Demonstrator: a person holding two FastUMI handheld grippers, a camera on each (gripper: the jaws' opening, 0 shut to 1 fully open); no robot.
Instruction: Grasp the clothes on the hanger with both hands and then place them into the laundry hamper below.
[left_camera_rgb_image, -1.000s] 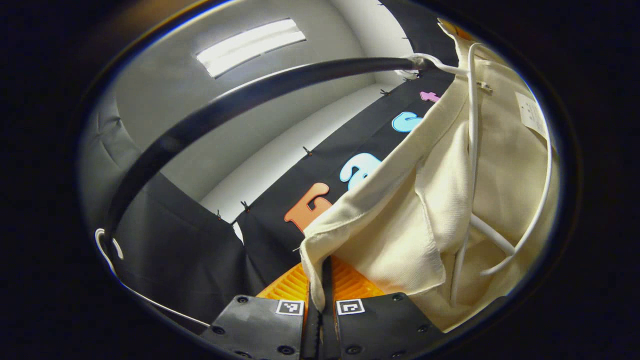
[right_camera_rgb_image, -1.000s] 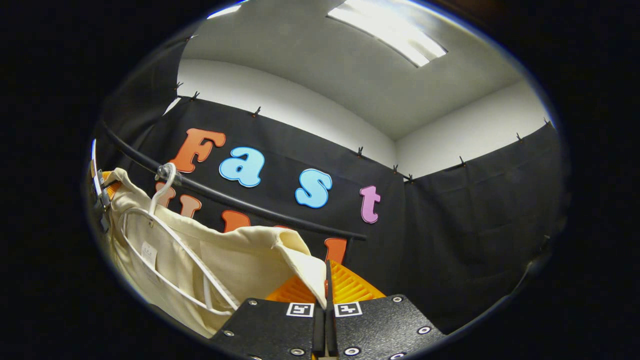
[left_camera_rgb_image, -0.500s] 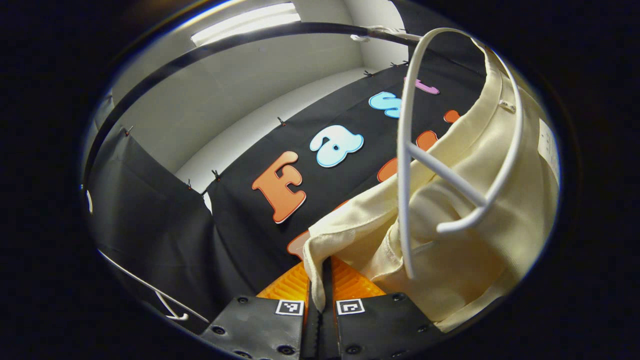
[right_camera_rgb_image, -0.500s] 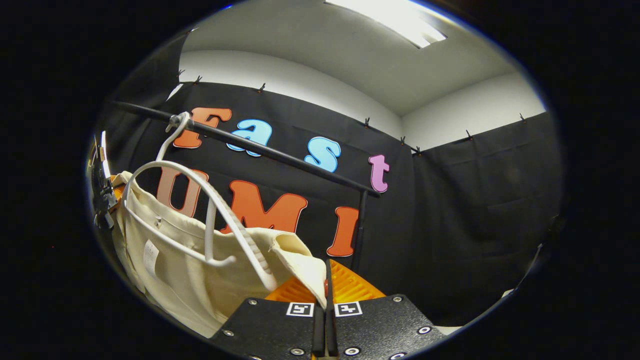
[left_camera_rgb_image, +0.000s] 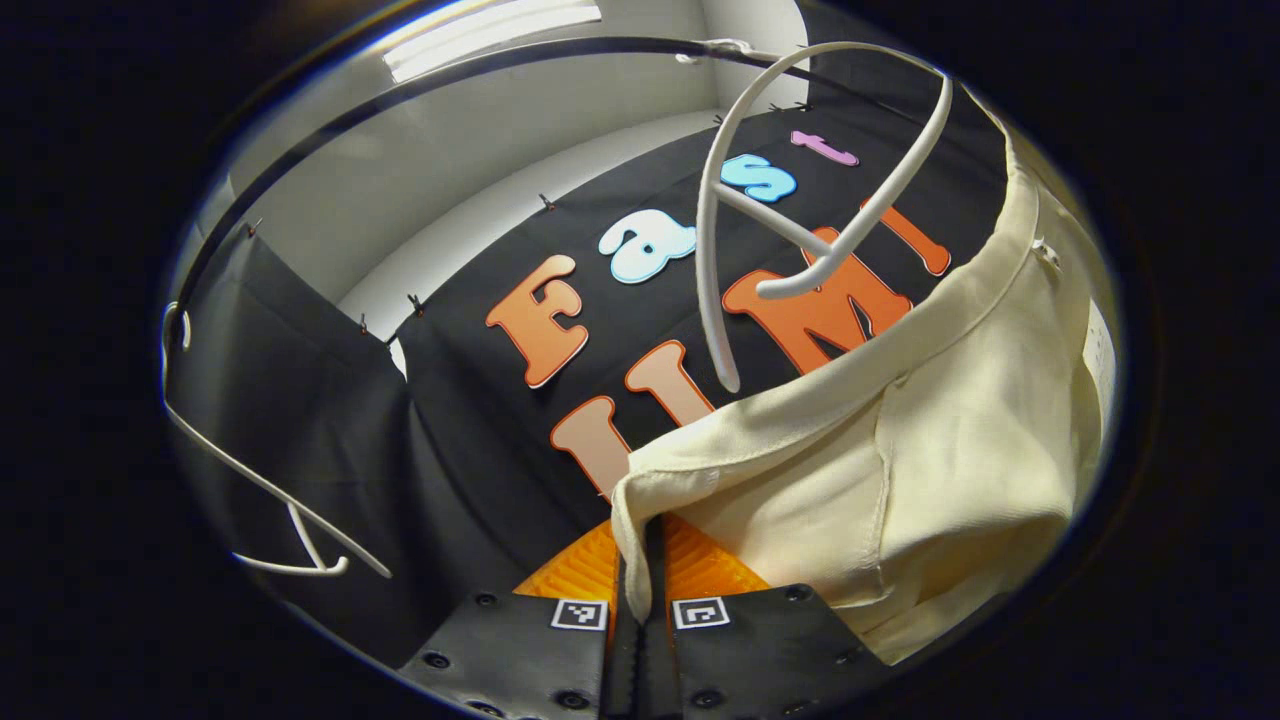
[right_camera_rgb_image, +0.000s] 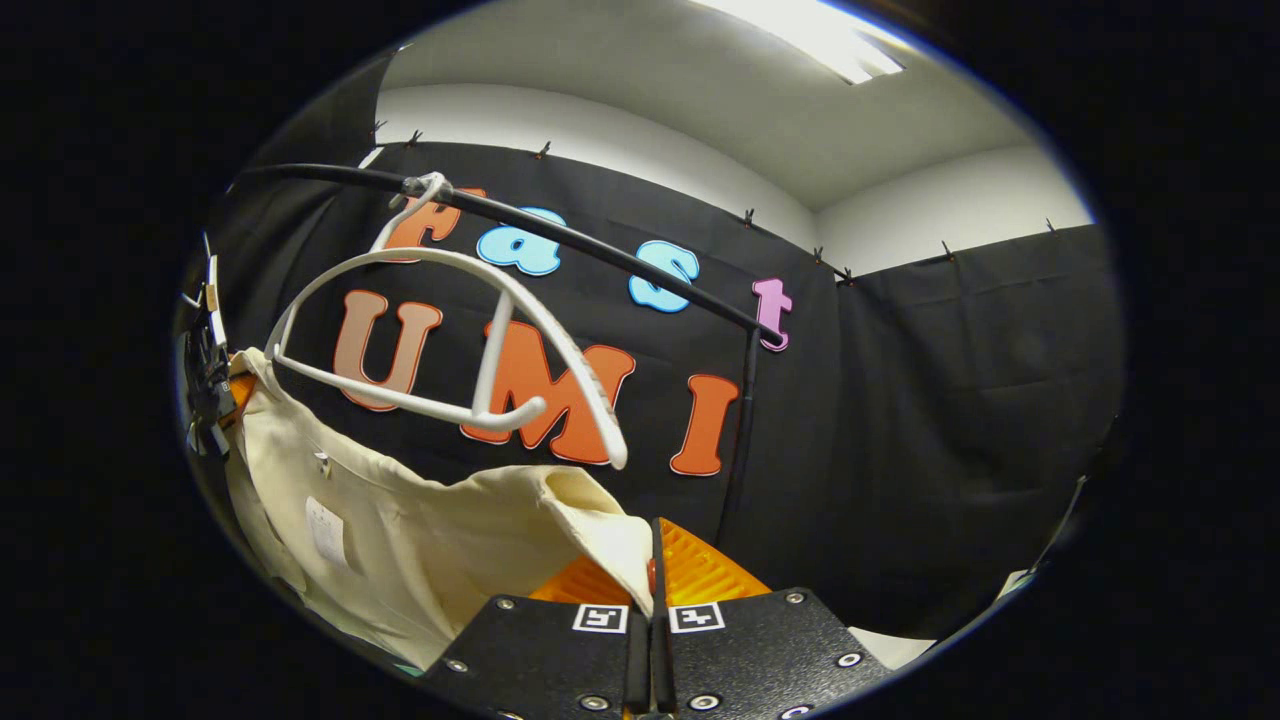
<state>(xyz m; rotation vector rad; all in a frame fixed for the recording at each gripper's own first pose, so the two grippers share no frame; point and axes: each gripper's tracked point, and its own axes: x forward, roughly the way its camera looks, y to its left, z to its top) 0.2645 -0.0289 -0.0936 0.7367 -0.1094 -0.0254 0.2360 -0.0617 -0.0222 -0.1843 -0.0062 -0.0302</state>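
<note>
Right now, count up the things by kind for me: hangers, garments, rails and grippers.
Hangers: 2, one, another
Garments: 1
Rails: 1
Grippers: 2, left, right
Total: 6

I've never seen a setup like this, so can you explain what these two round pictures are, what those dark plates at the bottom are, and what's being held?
Each picture comes from a fisheye camera riding on a handheld two-finger gripper; a person carries one in each hand. The dark plates at the bottom are that gripper's own fingers. In the left gripper view, the left gripper is shut on a cream garment. In the right gripper view, the right gripper pinches another edge of that garment. Above it, a white hanger hangs bare on a black rail, clear of the cloth. No hamper is visible here.
</note>
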